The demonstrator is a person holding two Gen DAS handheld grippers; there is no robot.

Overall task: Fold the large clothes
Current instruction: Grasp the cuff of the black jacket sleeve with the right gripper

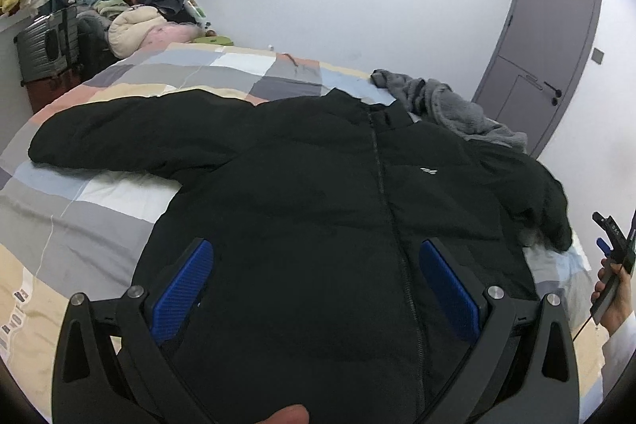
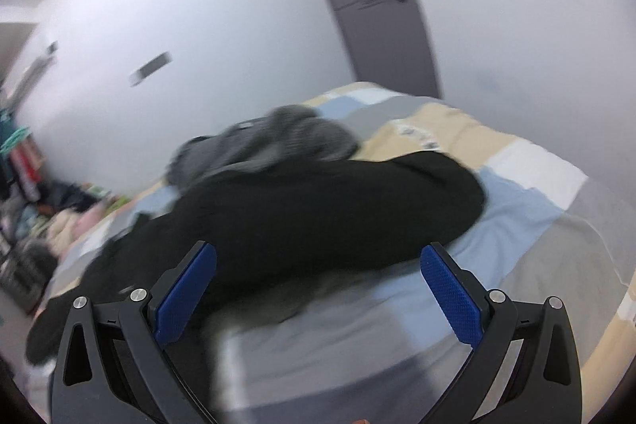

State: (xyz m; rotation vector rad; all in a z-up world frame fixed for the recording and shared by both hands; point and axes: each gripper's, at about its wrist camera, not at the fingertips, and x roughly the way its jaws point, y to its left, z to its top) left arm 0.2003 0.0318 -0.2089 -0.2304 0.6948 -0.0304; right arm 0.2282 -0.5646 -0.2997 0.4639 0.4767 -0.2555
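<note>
Left wrist view: the left gripper [image 1: 314, 261] hangs spread wide above a black jacket [image 1: 318, 185] lying flat on the patchwork bedcover [image 1: 99, 193]; a grey fleece [image 1: 449, 106] touches its collar. Right wrist view, blurred: the right gripper [image 2: 318, 265] gapes empty near the jacket's sleeve [image 2: 357, 193].

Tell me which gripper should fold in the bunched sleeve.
Right. The right gripper, open, faces the bunched sleeve at the jacket's edge; the left gripper, also open, hovers over the jacket's middle.
</note>
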